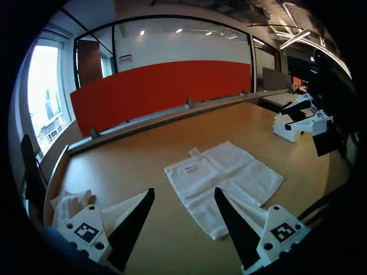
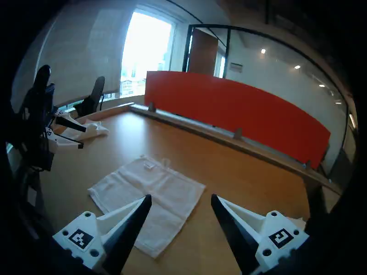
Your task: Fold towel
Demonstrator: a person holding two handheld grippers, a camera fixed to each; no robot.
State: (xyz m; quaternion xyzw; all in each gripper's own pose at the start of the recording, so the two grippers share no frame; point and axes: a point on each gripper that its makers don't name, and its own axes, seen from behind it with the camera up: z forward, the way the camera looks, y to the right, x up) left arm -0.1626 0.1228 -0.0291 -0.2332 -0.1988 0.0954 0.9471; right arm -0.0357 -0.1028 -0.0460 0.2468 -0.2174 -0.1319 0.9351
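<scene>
A white towel (image 1: 225,181) lies spread flat on the wooden table (image 1: 151,151), with a small label and a loop near its far edge. My left gripper (image 1: 182,190) hovers open at the towel's near-left corner, nothing between its fingers. In the right gripper view the same towel (image 2: 149,192) lies just ahead and left of my right gripper (image 2: 180,198), which is open and empty above the towel's near edge. Each gripper appears in the other's view: the right gripper (image 1: 285,118) at the far right, the left gripper (image 2: 83,138) at the far left, both open.
A red partition (image 1: 160,89) and a low rail run along the table's far side. A pile of white cloth (image 1: 284,130) lies beside the right gripper, and another white cloth (image 2: 94,129) lies beside the left one. Office chairs (image 2: 94,94) stand by the window.
</scene>
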